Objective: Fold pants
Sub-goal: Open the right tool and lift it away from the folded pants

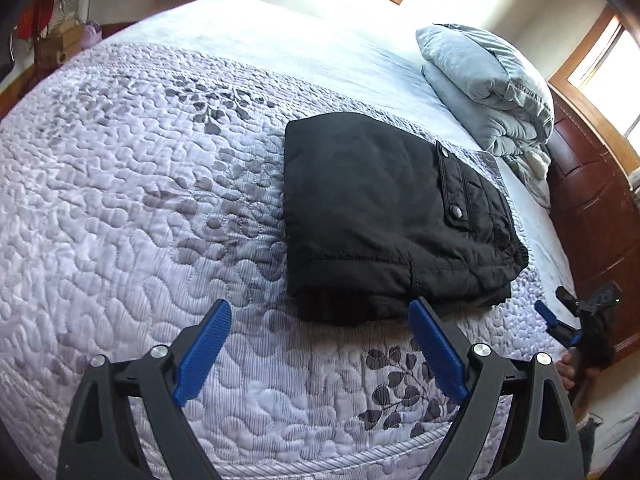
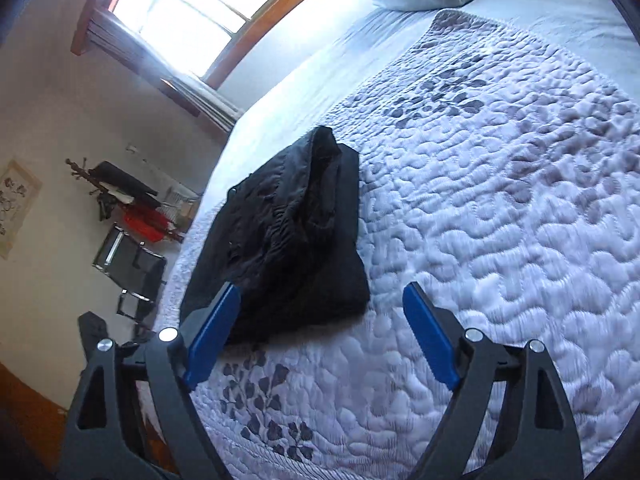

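Black padded pants (image 1: 384,216) lie folded into a compact stack on the quilted bed, pocket flap with snaps on top. My left gripper (image 1: 320,322) is open and empty, just short of the stack's near edge. The pants also show in the right wrist view (image 2: 288,232), left of centre. My right gripper (image 2: 322,306) is open and empty above the quilt, its left finger near the stack's near edge. The right gripper also shows at the right edge of the left wrist view (image 1: 560,316).
A lavender quilt with grey leaf print (image 1: 140,200) covers the bed. Folded grey bedding (image 1: 488,84) sits at the far right by the wooden headboard (image 1: 592,208). Off the bed stand a black chair (image 2: 132,268), a red item (image 2: 144,220) and windows (image 2: 200,12).
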`<state>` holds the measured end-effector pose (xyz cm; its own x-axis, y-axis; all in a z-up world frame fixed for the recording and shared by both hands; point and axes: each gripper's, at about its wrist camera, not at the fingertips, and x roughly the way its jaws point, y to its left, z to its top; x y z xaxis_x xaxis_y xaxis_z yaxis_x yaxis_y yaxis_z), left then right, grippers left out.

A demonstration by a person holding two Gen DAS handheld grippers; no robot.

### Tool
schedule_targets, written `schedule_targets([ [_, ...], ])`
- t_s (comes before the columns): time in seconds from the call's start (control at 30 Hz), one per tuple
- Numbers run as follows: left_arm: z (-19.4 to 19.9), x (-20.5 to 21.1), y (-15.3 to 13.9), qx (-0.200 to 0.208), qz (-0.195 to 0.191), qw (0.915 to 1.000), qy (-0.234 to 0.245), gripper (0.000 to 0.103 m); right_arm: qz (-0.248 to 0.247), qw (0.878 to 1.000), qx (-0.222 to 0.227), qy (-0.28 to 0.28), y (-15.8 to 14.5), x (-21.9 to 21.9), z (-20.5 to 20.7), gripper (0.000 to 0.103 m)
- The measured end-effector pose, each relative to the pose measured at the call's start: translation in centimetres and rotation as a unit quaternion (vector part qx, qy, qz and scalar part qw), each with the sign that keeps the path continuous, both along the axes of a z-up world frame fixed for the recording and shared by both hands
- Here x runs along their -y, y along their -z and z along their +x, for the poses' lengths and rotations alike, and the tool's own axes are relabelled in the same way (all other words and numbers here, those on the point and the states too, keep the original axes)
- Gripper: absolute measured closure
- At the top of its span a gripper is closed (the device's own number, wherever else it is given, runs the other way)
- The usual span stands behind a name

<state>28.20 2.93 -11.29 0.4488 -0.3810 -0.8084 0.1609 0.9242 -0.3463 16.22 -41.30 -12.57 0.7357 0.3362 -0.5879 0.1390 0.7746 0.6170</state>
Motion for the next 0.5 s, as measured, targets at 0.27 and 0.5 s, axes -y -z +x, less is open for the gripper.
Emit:
schedule_targets([
  [0.27, -5.0, 2.4, -2.1, 0.022, 0.049, 0.9986, -0.002, 0.004, -0.142, 0.988, -0.055, 0.025, -2.2, -5.4, -3.7, 0.006],
  [0.5, -8.1, 4.5, -2.9, 0.022, 0.062, 0.9977, 0.015, 0.004, -0.206, 0.976, -0.065, 0.017, -3.6, -10.3, -5.5, 0.003],
])
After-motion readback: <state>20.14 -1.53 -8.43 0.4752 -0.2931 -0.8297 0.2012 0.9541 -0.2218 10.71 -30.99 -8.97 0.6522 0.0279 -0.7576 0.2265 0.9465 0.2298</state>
